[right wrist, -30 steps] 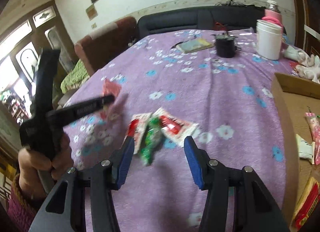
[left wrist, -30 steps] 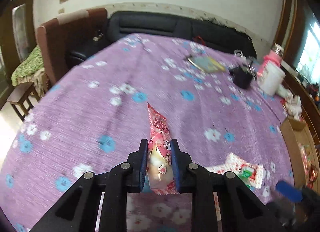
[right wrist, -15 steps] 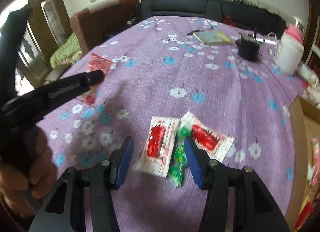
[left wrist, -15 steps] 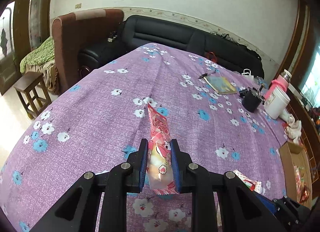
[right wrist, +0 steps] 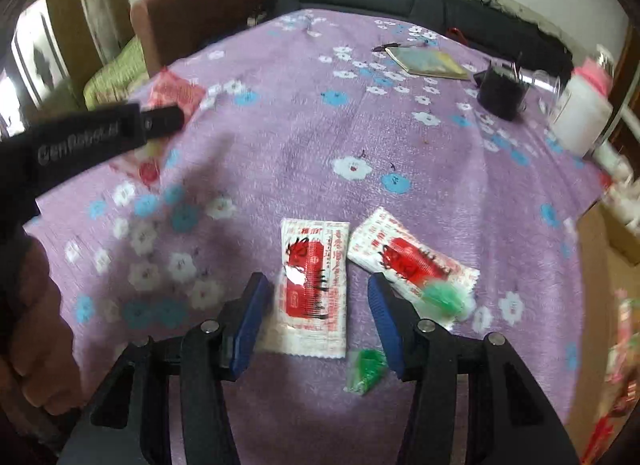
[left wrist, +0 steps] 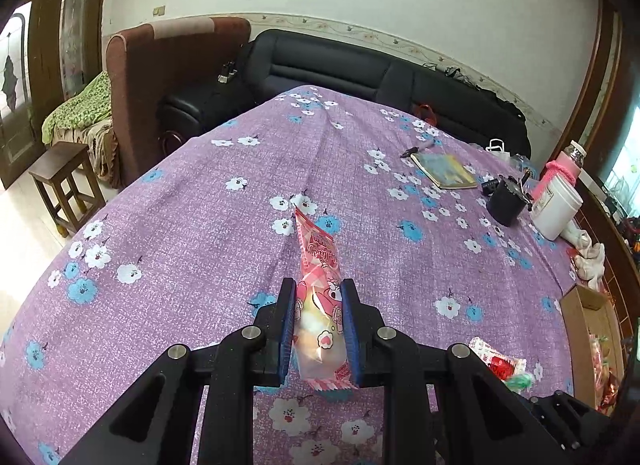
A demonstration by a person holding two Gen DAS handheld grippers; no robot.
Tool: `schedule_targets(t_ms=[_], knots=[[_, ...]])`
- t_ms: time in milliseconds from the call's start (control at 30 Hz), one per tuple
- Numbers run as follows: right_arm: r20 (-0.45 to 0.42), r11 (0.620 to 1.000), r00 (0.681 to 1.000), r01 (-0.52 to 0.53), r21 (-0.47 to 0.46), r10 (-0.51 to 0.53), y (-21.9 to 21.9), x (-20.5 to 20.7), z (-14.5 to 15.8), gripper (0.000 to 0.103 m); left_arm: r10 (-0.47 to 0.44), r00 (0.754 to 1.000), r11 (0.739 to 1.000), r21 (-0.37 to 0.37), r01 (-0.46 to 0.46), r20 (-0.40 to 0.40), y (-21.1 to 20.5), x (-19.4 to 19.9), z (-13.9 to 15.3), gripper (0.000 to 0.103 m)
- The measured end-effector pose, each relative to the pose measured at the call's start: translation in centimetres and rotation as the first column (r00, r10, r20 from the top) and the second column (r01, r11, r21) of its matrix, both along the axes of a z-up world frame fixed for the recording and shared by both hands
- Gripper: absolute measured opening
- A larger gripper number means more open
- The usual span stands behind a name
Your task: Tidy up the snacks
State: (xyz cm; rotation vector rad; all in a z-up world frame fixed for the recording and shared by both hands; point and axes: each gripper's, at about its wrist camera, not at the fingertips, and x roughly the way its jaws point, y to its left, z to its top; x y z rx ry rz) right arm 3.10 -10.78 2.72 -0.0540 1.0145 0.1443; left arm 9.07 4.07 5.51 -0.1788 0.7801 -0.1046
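1. While the left gripper [left wrist: 318, 319] hangs over the purple flowered tablecloth [left wrist: 200, 225], its jaws are clamped on a pink snack packet [left wrist: 320, 285], gripped near the lower end so the long top sticks up and forward, clear of the cloth.
2. That packet looks light and soft, a puffy plastic wrapper with something squashy inside; a hard squeeze would likely crush it, and the slick film could slide, so the pinch across the filled middle seems sensible.
3. Further right, the right gripper [right wrist: 316, 313] stands partly open and empty, its jaws either side of a flat red-and-white sachet [right wrist: 312, 285] lying on the cloth.
4. A second sachet [right wrist: 404, 261] lies just beside it, angled, with a small green-wrapped sweet [right wrist: 444, 297] on its corner and another green sweet [right wrist: 366, 371] near the right jaw.
5. These sachets look thin, limp and slippery; I'd take one by a raised edge rather than flat.
6. The cardboard box [left wrist: 592, 329] at the far right already holds snacks.
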Motion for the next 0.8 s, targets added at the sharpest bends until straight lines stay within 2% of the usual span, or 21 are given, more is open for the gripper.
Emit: schedule_targets(t_ms=[100,133,167,367,567,667,800], knots=[[0.027,1.000,1.000,-0.008,-0.011,0.008,0.1,-0.2,-0.1,0.046,-0.008,1.000,1.000,0.010,0.008,0.002,-0.3,0.0,-0.1,0.023],[0.034,1.000,0.999,-0.018,-0.012,0.018,0.3,-0.4,-0.1,0.037,-0.009,1.000,1.000,0.013,0.009,0.003,-0.4,-0.1,-0.1,0.023],[0.041,1.000,0.999,-0.027,-0.014,0.027,0.4,-0.5,0.0,0.032,-0.010,1.000,1.000,0.018,0.010,0.005,-0.5,-0.1,-0.1,0.023],[0.050,0.998,0.999,-0.018,0.063,0.015,-0.8,-1.6,0.4,0.029,-0.016,1.000,1.000,0.019,0.015,0.019,-0.7,-0.4,0.1,0.023],[0.128,0.987,0.992,-0.007,0.161,-0.014,-3.8,-4.5,3.5,0.029,-0.067,0.996,0.997,0.032,0.065,0.062,-2.1,-1.4,0.6,0.023],[0.182,0.981,0.981,0.028,0.194,-0.064,-6.3,-5.7,4.9,0.029,-0.106,0.990,0.994,0.028,0.104,0.097,-3.1,-2.3,1.2,0.023],[0.266,0.962,0.947,0.115,0.247,-0.181,-10.2,-6.5,5.5,0.029,-0.142,0.979,0.989,0.051,0.136,0.146,-4.8,-3.6,1.7,0.022]])
